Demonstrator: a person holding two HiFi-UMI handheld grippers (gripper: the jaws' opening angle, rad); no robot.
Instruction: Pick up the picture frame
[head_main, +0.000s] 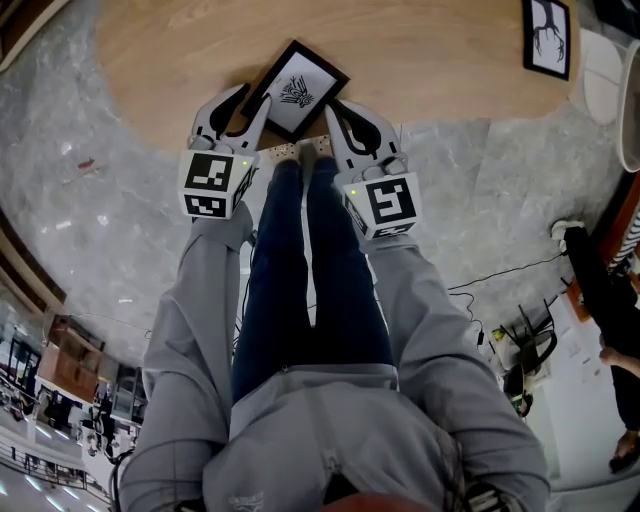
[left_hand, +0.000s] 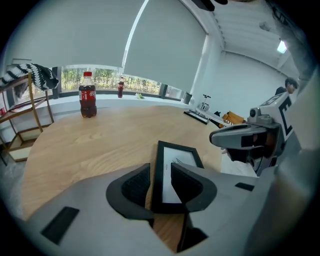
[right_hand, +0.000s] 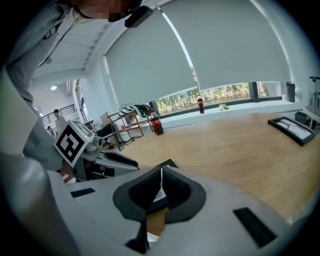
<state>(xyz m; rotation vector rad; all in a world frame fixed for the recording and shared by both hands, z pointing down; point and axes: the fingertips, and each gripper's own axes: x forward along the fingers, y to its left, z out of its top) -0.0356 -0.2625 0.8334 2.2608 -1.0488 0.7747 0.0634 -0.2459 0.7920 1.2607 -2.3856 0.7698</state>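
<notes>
**Black, White and Pale Wood**

The picture frame (head_main: 297, 90) is black around a white sheet with a dark line drawing. The table (head_main: 430, 70) is pale, grained wood. A second frame (head_main: 547, 35) at its far right edge is also black and white. The left gripper (head_main: 255, 96) and right gripper (head_main: 335, 108) are grey with black pads (left_hand: 136, 186) and black-and-white square markers. The cola bottle (left_hand: 88, 101) has a red cap and label.

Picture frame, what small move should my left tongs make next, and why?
Probably close the left tongs on the picture frame. Their jaws stand apart with the frame's near edge between them, the pads not pressing on it, and the frame lies on the table, not yet lifted.
</notes>
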